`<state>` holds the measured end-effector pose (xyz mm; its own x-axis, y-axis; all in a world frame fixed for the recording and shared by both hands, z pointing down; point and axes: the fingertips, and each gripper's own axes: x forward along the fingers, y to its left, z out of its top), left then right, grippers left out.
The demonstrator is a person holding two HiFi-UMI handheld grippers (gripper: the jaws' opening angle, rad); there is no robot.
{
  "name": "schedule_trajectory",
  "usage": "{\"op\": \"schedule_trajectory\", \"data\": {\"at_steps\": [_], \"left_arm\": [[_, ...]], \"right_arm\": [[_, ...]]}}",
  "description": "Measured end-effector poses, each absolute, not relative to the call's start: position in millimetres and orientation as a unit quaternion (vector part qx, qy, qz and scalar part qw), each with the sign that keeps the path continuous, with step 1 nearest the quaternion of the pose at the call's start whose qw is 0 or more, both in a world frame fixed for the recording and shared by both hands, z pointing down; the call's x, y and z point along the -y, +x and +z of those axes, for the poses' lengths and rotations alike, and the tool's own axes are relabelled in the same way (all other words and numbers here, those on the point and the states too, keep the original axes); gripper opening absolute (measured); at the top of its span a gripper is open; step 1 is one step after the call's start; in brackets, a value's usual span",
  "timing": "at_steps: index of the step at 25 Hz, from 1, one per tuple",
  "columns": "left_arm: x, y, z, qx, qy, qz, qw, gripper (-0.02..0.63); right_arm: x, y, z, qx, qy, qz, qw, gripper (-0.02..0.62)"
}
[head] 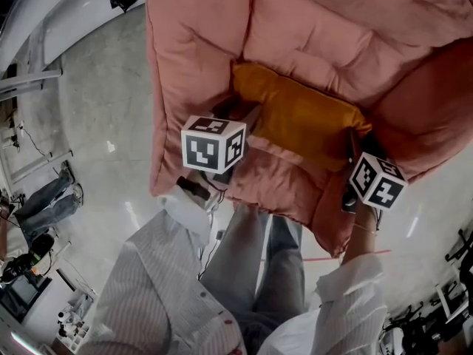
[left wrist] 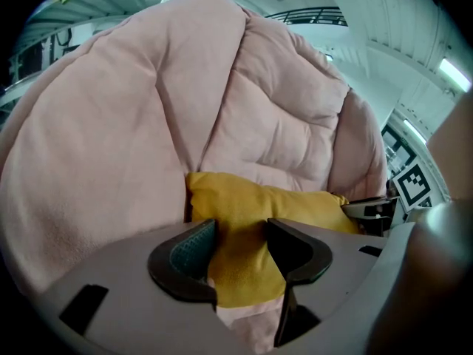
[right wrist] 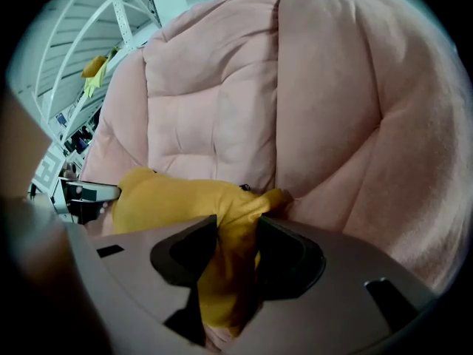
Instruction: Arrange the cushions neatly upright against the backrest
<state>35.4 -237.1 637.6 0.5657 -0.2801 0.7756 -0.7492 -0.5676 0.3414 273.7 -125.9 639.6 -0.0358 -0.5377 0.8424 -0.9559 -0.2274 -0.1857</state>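
Item under inspection: one yellow cushion, the only cushion in view. It sits at centre frame in the head view, running from upper left to lower right across the pink padded chair's seat, with its far side against the foot of the quilted backrest. Both gripper views show it low against the backrest panels. Whether it stands fully upright or leans cannot be told. The left gripper is clamped on the cushion's left end, with yellow fabric filling the gap between its jaws. The right gripper pinches a narrower fold at the right-hand corner, and its jaws stand close together on that fold. Judgement: the step in hand is seating the cushion before letting go. To do it well, the bottom edge should be pressed into the crease where seat meets backrest. Both ends should be kept level, and the top edge should be tipped back until the padding carries it. Release should come on both sides together, and each gripper should withdraw straight back along its jaws so the fabric does not drag. Risk noted: the filling is soft and the right corner is bunched, so that end may slump forward unless it is smoothed first.
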Motion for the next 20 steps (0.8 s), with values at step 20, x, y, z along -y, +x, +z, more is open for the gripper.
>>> {"op": "schedule_trajectory", "data": {"at_steps": [20], "left_arm": [[189,28,577,0.361,0.809,0.314,0.341,0.238]], "right_arm": [[114,260,560,0.622,0.637,0.413,0.19,0.146]]}}
